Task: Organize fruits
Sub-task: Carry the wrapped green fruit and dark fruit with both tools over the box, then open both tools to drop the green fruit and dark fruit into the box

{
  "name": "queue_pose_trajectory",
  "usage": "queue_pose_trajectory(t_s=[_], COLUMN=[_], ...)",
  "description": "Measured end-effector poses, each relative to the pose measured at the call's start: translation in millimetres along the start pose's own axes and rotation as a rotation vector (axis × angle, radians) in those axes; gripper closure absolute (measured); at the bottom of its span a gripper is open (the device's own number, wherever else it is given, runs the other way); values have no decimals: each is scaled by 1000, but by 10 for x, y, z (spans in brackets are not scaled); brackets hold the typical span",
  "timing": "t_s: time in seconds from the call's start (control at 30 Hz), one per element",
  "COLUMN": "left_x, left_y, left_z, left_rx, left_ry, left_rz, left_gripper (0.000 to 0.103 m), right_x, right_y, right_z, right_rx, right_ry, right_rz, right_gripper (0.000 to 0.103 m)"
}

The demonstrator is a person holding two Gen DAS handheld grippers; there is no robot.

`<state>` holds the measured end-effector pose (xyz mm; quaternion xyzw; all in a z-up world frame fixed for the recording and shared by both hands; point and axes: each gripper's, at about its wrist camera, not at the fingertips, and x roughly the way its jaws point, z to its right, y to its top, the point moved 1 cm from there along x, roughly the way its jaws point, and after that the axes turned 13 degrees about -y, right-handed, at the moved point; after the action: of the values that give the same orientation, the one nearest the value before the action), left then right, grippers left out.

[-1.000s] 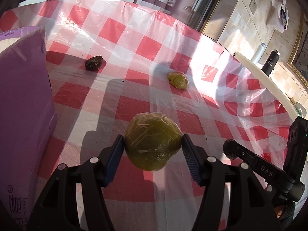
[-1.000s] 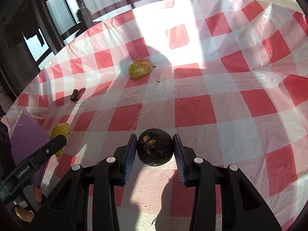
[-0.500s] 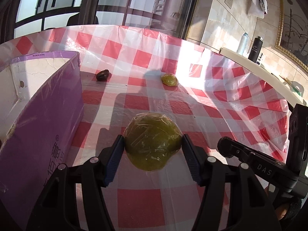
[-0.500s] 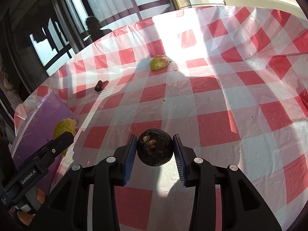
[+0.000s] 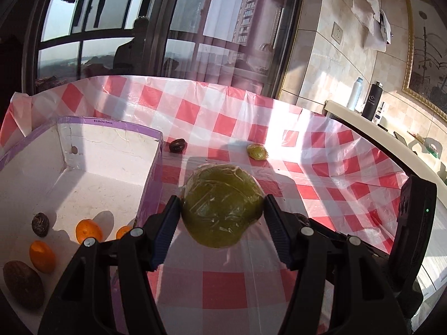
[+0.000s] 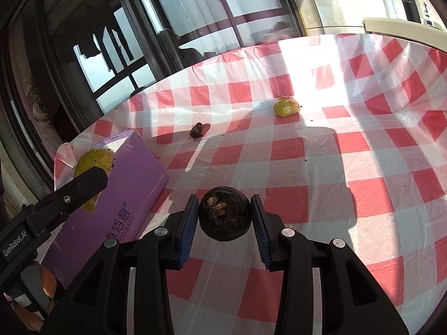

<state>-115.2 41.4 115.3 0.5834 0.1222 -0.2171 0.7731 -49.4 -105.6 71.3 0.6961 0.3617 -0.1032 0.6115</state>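
My left gripper (image 5: 222, 217) is shut on a large green fruit in clear wrap (image 5: 220, 203), held in the air just right of the purple box (image 5: 152, 178). The box's white inside holds several oranges (image 5: 88, 231) and dark fruits (image 5: 23, 283). My right gripper (image 6: 225, 219) is shut on a dark round fruit (image 6: 224, 216), above the checked cloth, right of the purple box (image 6: 123, 189). The left gripper's green fruit shows beside the box in the right wrist view (image 6: 90, 164). A small green fruit (image 5: 257, 151) and a small dark fruit (image 5: 177, 145) lie on the cloth farther back.
The red and white checked cloth (image 6: 335, 167) covers the table. Windows stand behind the table's far edge. A white counter (image 5: 371, 131) with two bottles (image 5: 373, 104) runs along the right. The right gripper's body (image 5: 413, 223) is at the right of the left wrist view.
Both grippers have risen with their fruits. The left gripper has moved toward the box, whose inside now shows. The right gripper has moved closer to the box.
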Motion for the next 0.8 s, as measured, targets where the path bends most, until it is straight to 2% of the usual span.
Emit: queue_pose_trajectory(t_s=[0.23,0.47,0.6,0.8], left_x=[-411,-650,-699,-660], left_y=[203,232,241,200], left_z=[-377,-943,-1351,-1869], left_rx=[-20,-57,-112,-178], left_ry=[115,259,312,354], left_rz=[-2,-23,-92,-241], left_gripper=[42,42,42,41], right_x=[-175,-144,18,317], right_y=[173,248,247,222], right_z=[-690,-1348,-1717,-2155], right_rx=[-72,-170,-246,-398], right_ry=[135,212,208,138], right_rz=[79,77,35,-62], right_gripper=[65,65,65,65])
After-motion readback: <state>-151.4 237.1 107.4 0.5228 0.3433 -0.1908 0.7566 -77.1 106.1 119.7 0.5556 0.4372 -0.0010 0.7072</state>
